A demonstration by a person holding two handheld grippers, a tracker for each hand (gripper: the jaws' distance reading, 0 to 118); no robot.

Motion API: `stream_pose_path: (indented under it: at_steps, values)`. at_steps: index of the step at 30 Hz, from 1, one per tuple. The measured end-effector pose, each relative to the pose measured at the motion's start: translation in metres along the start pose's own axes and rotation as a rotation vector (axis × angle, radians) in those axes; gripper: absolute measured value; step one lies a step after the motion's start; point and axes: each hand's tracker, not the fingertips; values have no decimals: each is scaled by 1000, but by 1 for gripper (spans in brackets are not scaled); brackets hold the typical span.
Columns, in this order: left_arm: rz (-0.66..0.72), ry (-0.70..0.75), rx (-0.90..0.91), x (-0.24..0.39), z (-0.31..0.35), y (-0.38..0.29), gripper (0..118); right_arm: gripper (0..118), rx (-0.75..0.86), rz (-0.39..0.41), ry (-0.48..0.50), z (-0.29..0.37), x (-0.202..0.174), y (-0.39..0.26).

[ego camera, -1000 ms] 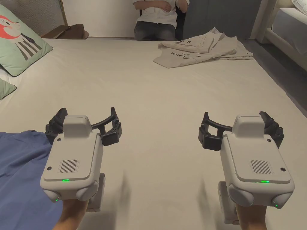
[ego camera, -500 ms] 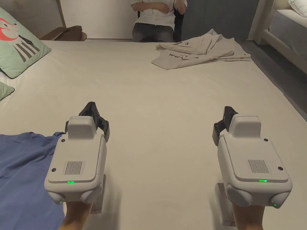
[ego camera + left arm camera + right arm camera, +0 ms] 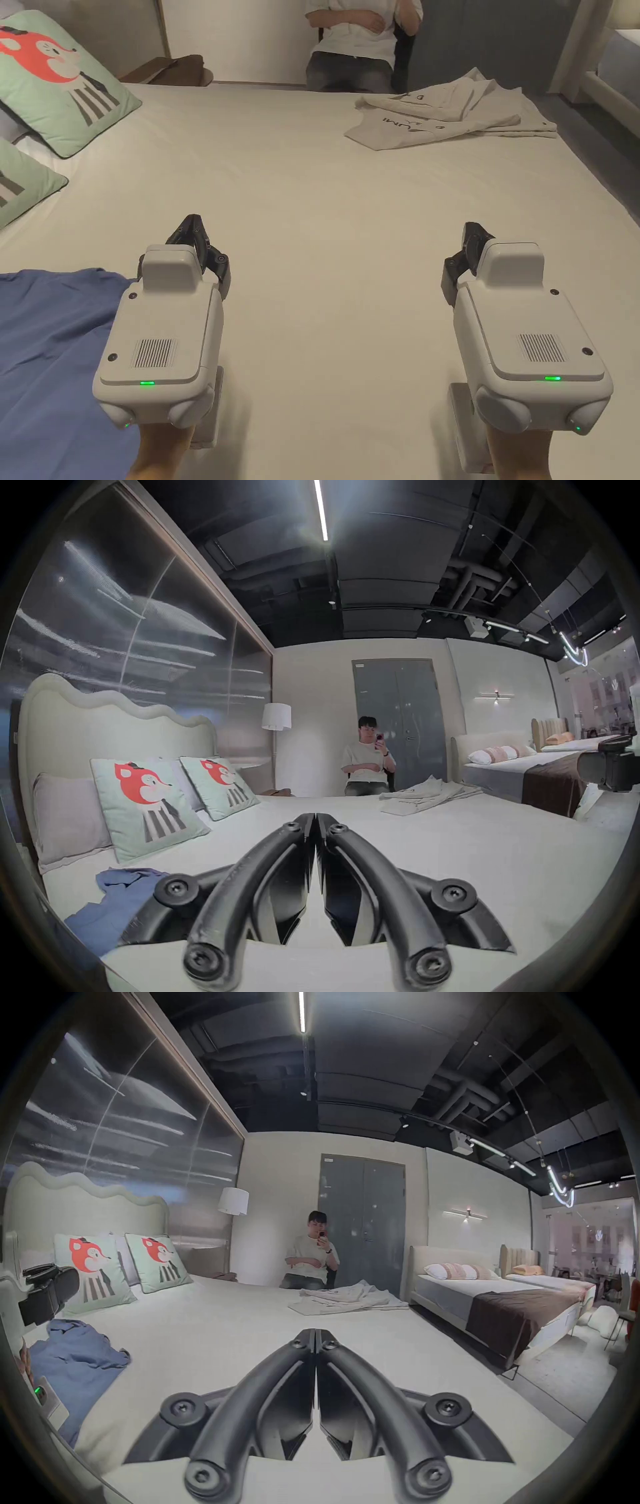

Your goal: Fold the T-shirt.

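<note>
Left claw (image 3: 199, 234): hovering over the bed (image 3: 337, 187), jaws pressed together, gripping nothing.
Right claw (image 3: 470, 236): hovering alongside, likewise closed and empty.
T-shirt (image 3: 44, 350): lying rumpled at 8 o'clock, beside the left claw.
Risk: likely pinching bedsheet along with cloth, or grabbing several bunched layers.

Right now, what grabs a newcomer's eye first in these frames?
The two grippers up front: the left gripper and the right gripper hover over the bare bed, jaws shut on nothing. Then the clothes: a blue garment crumpled by the left gripper, and a beige T-shirt at the far right corner. A seated person faces the bed beyond it.
</note>
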Motion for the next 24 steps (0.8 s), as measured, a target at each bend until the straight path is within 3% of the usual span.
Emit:
stream_pose_path:
  at_steps: [14, 24]
  values:
    - [-70, 462, -41, -184, 73, 0, 0, 0, 37, -18, 430, -18, -181, 12]
    - [-83, 647, -68, -252, 126, 2, 0, 0, 36, -15, 601, 1, -254, 11]
